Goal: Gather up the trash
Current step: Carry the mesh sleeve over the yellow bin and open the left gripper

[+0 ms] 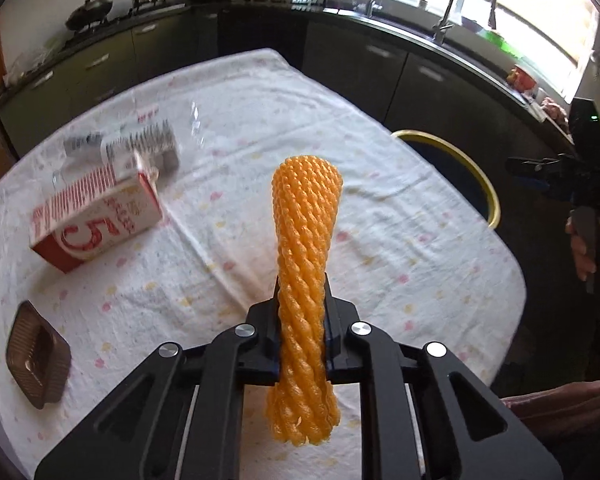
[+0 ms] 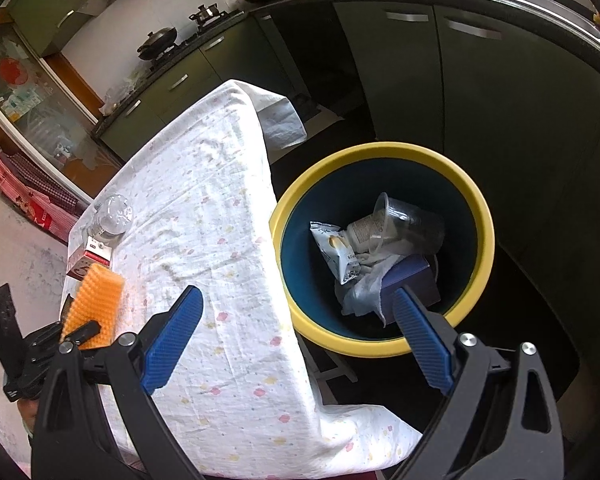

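Pinching the orange net (image 1: pixel 306 248) at its waist, your left hand-held gripper (image 1: pixel 302 344) holds it above the surface (image 1: pixel 380 216) for carrying to the bin (image 2: pixel 384 156); your right hand-held gripper (image 2: pixel 300 340) hovers spread, empty, over the bin's rim.

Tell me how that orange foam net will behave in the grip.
The foam net probably squashes easily: it narrows to a waist where the left gripper clamps it and flares at both ends. It likely weighs little, since it stands straight past the pads without drooping. Its ribbed mesh should resist slipping.
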### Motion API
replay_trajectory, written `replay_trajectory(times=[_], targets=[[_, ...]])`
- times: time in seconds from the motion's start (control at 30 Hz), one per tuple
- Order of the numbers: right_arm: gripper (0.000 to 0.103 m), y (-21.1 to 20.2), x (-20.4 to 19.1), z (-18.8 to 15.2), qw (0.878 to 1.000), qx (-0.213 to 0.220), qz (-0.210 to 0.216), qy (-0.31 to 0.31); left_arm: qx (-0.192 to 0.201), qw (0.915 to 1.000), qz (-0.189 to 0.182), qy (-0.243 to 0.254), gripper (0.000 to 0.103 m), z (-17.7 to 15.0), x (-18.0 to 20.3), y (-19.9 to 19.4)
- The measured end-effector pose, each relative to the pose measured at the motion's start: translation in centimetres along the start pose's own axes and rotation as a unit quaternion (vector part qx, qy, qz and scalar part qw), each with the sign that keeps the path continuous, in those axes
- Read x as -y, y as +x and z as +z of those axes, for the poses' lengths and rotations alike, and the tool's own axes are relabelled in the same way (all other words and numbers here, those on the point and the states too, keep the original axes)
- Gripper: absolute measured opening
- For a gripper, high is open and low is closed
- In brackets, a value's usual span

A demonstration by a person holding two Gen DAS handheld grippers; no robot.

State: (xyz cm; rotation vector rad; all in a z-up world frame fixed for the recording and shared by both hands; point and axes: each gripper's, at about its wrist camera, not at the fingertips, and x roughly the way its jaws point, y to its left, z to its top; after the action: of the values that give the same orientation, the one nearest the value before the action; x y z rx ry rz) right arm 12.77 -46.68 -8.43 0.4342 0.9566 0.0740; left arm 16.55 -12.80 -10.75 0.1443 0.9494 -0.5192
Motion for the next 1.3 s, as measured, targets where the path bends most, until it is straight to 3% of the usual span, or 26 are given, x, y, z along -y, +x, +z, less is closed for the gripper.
replay_trajectory(times=[0.2, 0.43, 0.67, 0.9, 1.0, 1.07, 1.17, 1.3], targets=[[0.091, -0.5, 1.2, -0.1, 1.0, 0.008, -0.015, 0.005, 0.014, 0.999, -0.014, 0.04, 0.015, 2.2, 3.1, -1.1], [0.091, -2.3, 4.8, -0.3, 0.998, 0.034, -0.05, 0.027, 0.009, 0.9924, -0.052, 0.111, 0.015, 6.8, 9.3, 1.1], [0.091, -4.0, 8.7, -0.5, 0.994, 0.048, -0.081, 0.049, -0.012, 0.9833, -0.084, 0.162, 0.015, 11.7, 16.4, 6.5], [0.092, -4.4, 11.6, -1.1, 0.993, 0.045, -0.092, 0.066, -0.036, 0.9827, -0.084, 0.161, 0.017, 14.5, 20.8, 12.4], [0.092, -4.0, 11.9, -1.3, 0.993, 0.04, -0.088, 0.068, -0.042, 0.9842, -0.079, 0.153, 0.025, 15.1, 21.9, 14.6], [0.092, -3.7, 11.9, -1.2, 0.993, 0.037, -0.086, 0.068, -0.045, 0.9852, -0.071, 0.149, 0.048, 15.2, 22.6, 15.5], [0.092, -3.6, 12.0, -1.1, 0.994, 0.035, -0.084, 0.067, -0.036, 0.9868, -0.06, 0.146, 0.072, 15.2, 23.1, 15.9], [0.092, -3.6, 12.0, -1.2, 0.994, 0.037, -0.084, 0.067, -0.018, 0.9882, -0.063, 0.139, 0.081, 15.3, 23.0, 14.2]])
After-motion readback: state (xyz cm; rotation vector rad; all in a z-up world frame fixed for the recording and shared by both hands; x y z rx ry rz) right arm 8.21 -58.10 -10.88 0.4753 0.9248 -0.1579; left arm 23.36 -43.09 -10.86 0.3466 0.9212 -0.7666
